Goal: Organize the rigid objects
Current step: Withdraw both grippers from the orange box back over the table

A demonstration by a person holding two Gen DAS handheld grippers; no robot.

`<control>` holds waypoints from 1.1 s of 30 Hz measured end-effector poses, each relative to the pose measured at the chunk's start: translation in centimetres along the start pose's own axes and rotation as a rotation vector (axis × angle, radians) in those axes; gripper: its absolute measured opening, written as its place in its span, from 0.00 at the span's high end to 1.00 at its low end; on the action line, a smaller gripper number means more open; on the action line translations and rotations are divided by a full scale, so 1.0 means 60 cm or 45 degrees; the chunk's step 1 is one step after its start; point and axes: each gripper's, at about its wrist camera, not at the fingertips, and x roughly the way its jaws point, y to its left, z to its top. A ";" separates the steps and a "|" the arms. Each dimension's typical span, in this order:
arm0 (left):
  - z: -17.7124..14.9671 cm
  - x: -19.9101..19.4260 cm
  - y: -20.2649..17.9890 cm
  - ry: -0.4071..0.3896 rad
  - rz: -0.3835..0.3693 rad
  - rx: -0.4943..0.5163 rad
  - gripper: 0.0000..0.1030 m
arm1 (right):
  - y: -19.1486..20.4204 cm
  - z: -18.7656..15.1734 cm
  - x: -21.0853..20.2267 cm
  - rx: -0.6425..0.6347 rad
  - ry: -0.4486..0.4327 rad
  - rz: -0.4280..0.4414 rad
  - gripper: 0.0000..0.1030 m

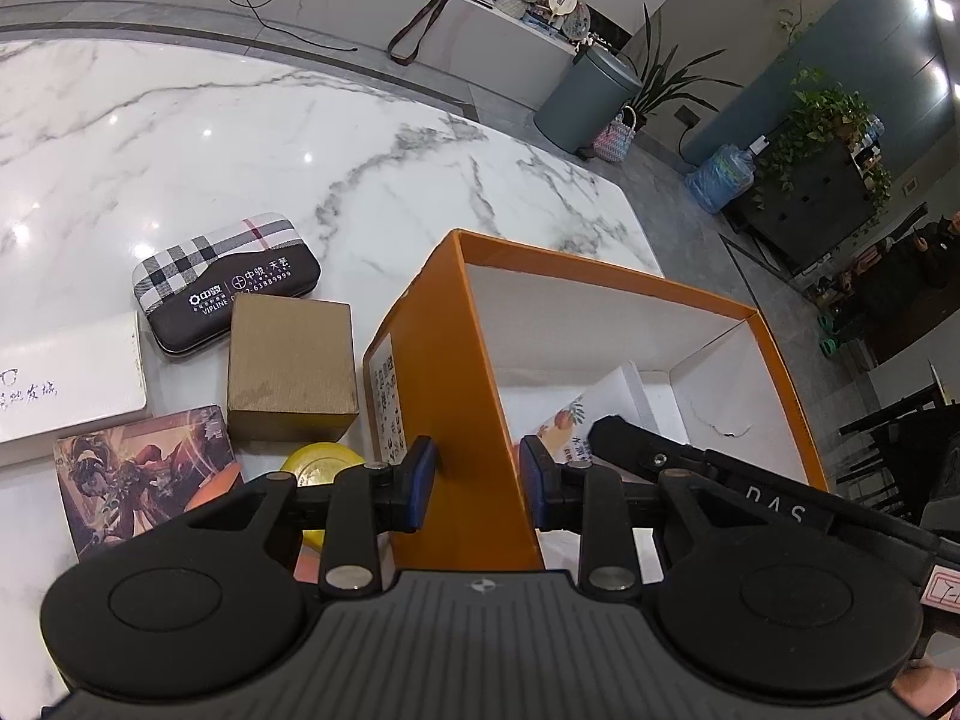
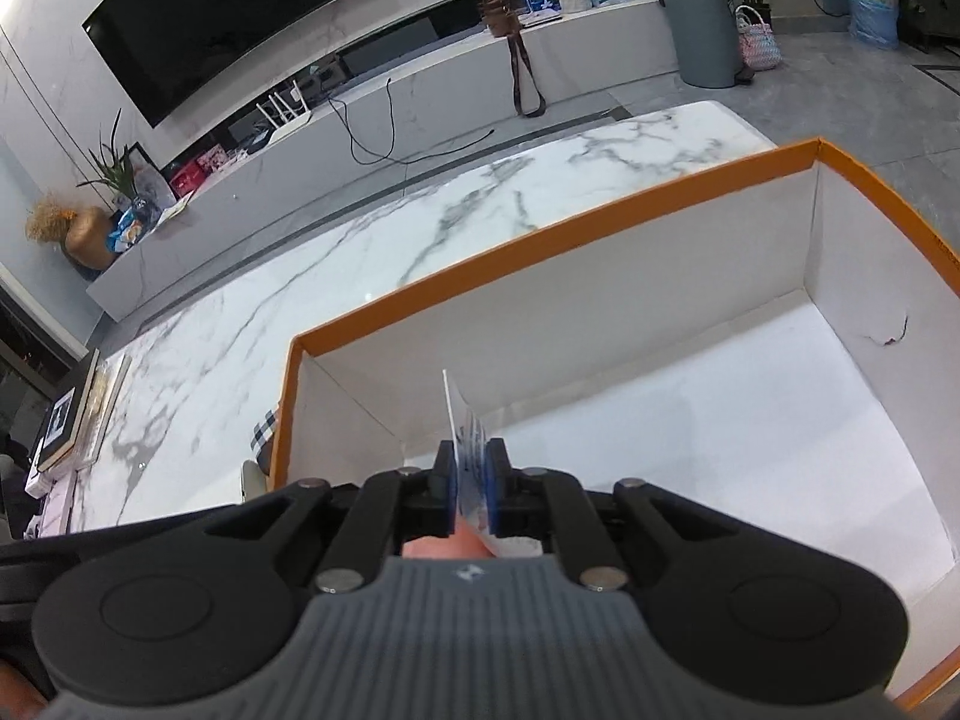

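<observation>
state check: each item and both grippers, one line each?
Orange cardboard box: open, no lid, left wall clamped.
Left gripper: shut on the box wall.
Right gripper: shut on thin white printed card, held inside box.
Plaid glasses case: closed, on marble table.
Brown cardboard cube: closed, on table.

Grey bin [image 2: 702,30], wall television [image 2: 234,18], blue water jug [image 1: 720,177], potted plants [image 1: 822,120]

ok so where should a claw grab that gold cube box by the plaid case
Grip the gold cube box across its two opposite upright sides, coming from above. Its flat top faces up and is uncovered, while the plaid case, orange box and yellow tin crowd its sides.
</observation>
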 end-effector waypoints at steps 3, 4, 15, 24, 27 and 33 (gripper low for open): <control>0.000 0.000 0.004 -0.005 -0.009 -0.013 0.66 | -0.004 0.007 0.001 0.012 -0.020 -0.003 0.95; 0.000 0.000 0.005 -0.005 -0.014 -0.020 0.66 | -0.006 0.011 0.005 0.028 -0.024 -0.002 0.95; 0.017 0.003 0.020 -0.076 -0.036 -0.076 0.66 | 0.032 0.052 0.050 -0.092 -0.081 0.019 0.95; 0.023 -0.009 0.024 -0.128 -0.030 -0.104 0.67 | 0.044 0.050 0.058 -0.035 -0.003 0.146 0.99; 0.023 -0.011 0.025 -0.128 -0.034 -0.108 0.68 | 0.053 0.047 0.060 -0.069 -0.011 0.149 0.99; 0.025 -0.017 0.022 -0.134 -0.014 -0.084 0.68 | 0.054 0.047 0.049 -0.067 -0.010 0.162 0.90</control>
